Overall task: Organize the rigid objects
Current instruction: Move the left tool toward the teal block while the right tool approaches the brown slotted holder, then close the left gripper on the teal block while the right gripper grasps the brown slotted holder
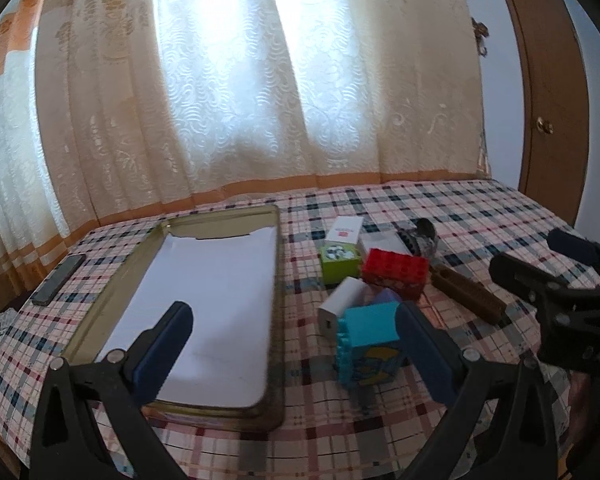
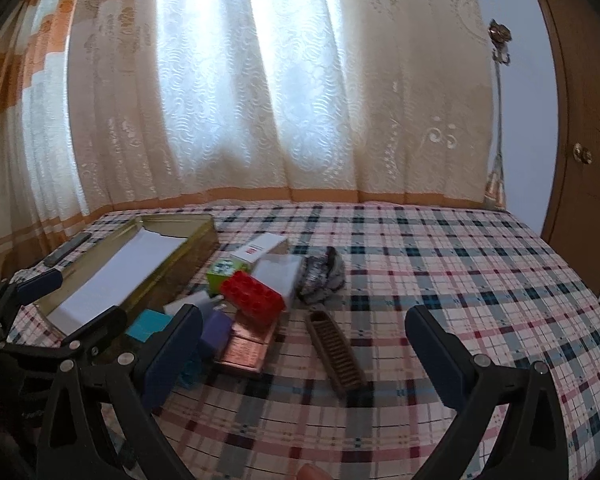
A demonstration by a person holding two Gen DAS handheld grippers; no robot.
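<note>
Both the left gripper [image 1: 296, 340] and right gripper [image 2: 304, 344] hang wide open and empty over the plaid table as the turquoise block [image 1: 370, 344], right of the paper-lined tin tray [image 1: 278, 240], likely wants a square, centred pinch.

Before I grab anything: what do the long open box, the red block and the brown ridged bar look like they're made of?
Box: looks like thin metal, gold-toned, with a glinting rolled rim; white paper lines it.
Red block: looks like hard glossy plastic, with molded studs on top.
Brown bar: matte, dark, with even ridges; wood or molded plastic, I can't tell which.
</note>
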